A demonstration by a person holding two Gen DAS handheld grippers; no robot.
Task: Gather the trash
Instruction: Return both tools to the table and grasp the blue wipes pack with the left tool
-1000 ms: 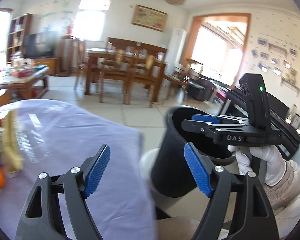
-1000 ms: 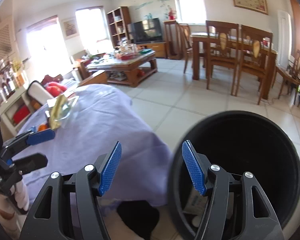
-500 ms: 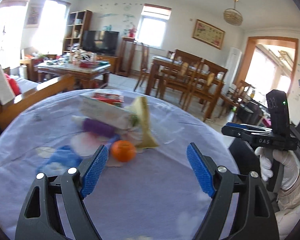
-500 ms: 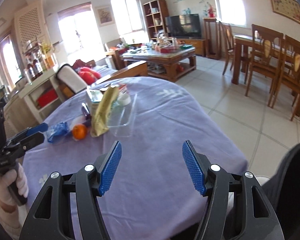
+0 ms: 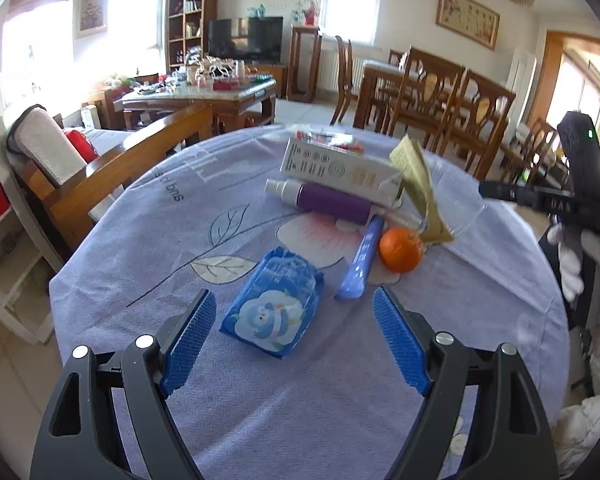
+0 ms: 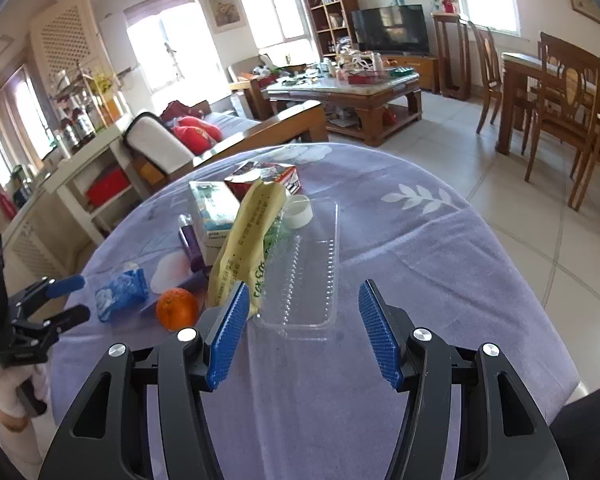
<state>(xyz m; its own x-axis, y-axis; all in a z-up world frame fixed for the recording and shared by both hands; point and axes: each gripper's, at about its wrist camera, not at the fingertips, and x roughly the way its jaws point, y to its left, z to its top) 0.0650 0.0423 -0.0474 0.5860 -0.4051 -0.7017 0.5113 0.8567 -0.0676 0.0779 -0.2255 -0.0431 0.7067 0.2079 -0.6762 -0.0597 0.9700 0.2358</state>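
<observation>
Purple cloth covers the desk [image 5: 148, 240]. Left claw [image 5: 294, 340] gapes wide and empty over a blue tissue pack [image 5: 274, 306]; right claw [image 6: 300, 330], also empty, is closing above a clear plastic tray [image 6: 308, 276].

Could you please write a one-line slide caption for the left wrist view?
Open left claw above a blue tissue pack on the lilac tablecloth, beside an orange.

A coffee table [image 6: 348, 92] crowded with small things stands at twelve o'clock in the right view, a dark TV [image 6: 390, 28] and bookshelf [image 6: 332, 12] behind it. Dining chairs [image 6: 560, 96] sit at two o'clock; a wooden sofa [image 6: 236, 136] with red cushions [image 6: 194, 132] at eleven.
</observation>
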